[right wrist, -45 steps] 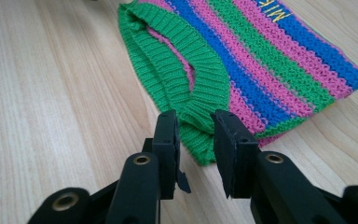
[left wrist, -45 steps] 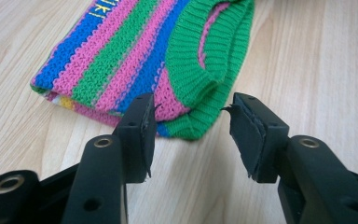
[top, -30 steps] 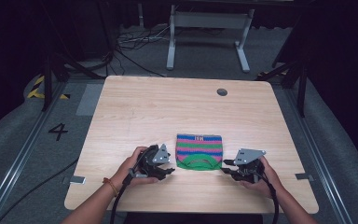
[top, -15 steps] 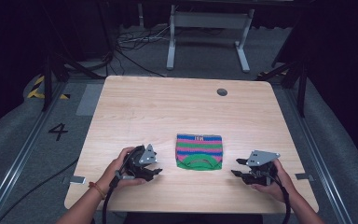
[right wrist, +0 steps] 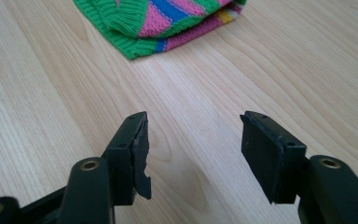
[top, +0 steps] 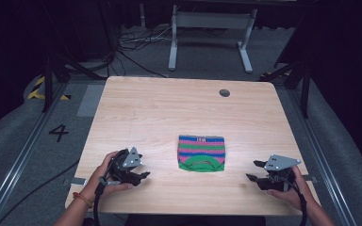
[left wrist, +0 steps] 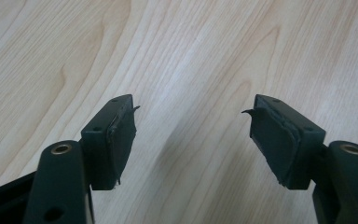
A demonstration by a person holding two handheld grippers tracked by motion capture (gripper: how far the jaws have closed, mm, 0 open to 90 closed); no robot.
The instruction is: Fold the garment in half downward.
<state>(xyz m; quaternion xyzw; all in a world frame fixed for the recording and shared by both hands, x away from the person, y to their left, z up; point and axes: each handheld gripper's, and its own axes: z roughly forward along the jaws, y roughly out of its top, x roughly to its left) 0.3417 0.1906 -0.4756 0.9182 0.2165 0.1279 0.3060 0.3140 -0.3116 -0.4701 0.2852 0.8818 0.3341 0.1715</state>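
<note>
Both claws farther out from striped knit cloth (top: 201, 153) now, jaws apart, empty; label unreadable.

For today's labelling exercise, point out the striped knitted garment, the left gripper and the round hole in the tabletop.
striped knitted garment (top: 201, 152), high view, middle of its folded stripes.
left gripper (top: 143, 175), high view, between its fingertips.
round hole (top: 224, 92), high view, its dark centre.

The folded knit cloth (right wrist: 168, 23) is cut off by the right gripper view's top edge.
</note>
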